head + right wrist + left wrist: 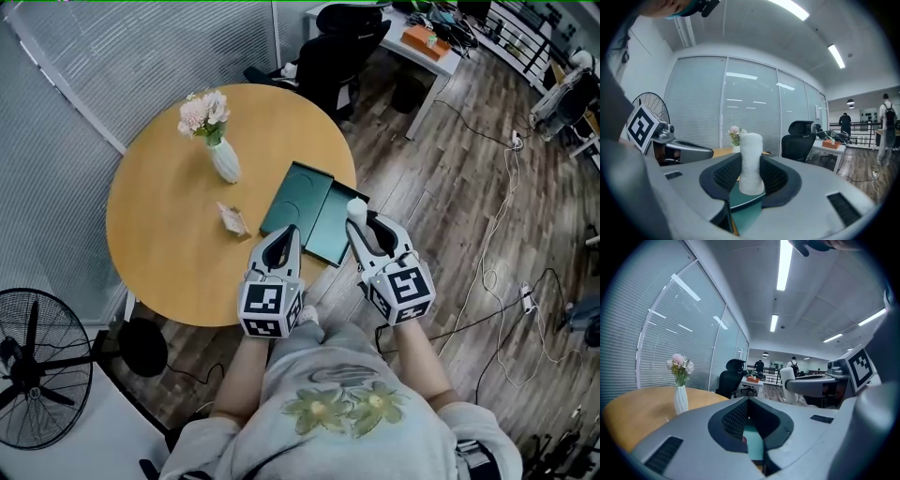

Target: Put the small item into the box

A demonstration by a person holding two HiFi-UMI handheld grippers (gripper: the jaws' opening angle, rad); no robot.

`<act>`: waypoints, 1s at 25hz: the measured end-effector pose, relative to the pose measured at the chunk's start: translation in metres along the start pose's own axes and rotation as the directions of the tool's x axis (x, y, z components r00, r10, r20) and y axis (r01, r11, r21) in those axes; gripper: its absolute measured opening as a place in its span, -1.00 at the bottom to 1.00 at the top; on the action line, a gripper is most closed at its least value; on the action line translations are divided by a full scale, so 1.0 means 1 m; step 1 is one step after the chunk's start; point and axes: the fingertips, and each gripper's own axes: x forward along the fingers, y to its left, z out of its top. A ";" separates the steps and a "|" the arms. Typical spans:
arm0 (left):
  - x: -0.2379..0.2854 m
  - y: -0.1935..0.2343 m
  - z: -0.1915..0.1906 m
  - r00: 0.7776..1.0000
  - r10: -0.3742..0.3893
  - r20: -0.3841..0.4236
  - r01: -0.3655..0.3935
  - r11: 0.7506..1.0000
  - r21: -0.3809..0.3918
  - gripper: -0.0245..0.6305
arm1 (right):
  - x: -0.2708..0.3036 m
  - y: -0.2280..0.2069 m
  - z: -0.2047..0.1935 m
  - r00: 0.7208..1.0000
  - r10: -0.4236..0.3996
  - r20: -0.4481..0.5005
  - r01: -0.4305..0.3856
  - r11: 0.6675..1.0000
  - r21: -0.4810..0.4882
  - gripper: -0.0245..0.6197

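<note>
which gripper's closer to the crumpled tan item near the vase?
Left. The left gripper sits close beside the tan item, on its box side. The right gripper, clamped on a white cylinder, is farther off, across the green box from it.

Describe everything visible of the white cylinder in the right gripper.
The white foam-like cylinder is short, rough-surfaced and flat-topped. It stands upright between the jaws of the right gripper, both pads pressing its sides, its top rising above them. It is over the dark green box's right edge; contact there is unclear.
</note>
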 end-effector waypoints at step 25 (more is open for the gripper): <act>0.079 0.049 -0.011 0.997 -0.007 -0.072 0.004 0.999 -0.040 -0.92 | 0.087 -0.037 -0.069 0.954 0.066 -0.292 -0.111 0.984 -0.139 -0.50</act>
